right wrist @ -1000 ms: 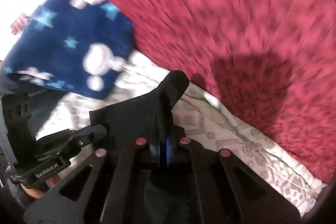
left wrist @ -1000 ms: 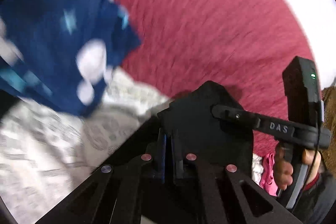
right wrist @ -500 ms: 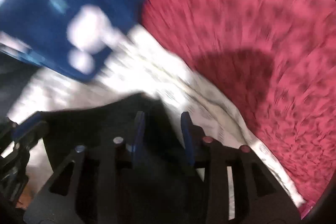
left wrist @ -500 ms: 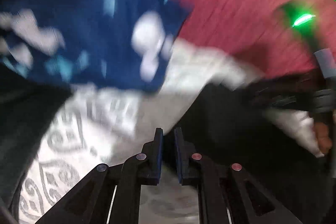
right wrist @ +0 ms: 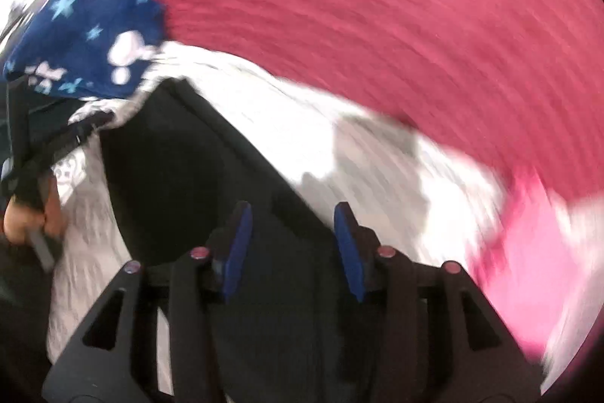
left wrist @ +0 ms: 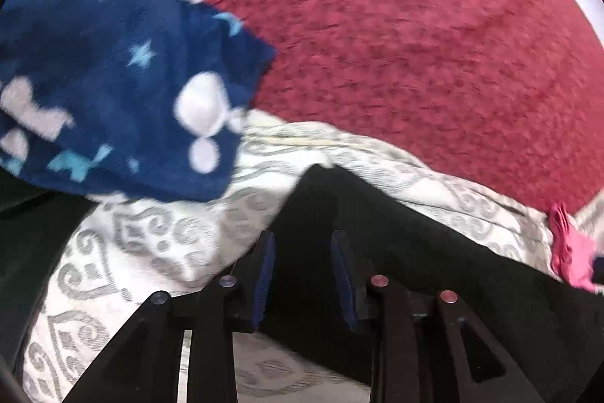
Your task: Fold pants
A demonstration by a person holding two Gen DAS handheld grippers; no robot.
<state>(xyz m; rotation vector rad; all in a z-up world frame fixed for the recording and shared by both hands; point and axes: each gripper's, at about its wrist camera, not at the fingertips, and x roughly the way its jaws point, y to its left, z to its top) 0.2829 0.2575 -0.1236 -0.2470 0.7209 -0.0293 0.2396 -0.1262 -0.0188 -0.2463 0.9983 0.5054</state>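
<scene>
Your left gripper [left wrist: 302, 270] has just been opening: its blue-padded jaws stand narrowly apart over the black fabric pants [left wrist: 396, 244], with cloth in the gap but the pads not pressing it. Your right gripper [right wrist: 290, 248] has also just been opening, wider, its jaws clear of the same dark pants beneath them. The pants lie spread on the white quilt with grey scroll print [left wrist: 151, 244], beside the navy fleece cloth with stars [left wrist: 113, 70] and the red textured blanket [left wrist: 415, 44]. No containers show.
</scene>
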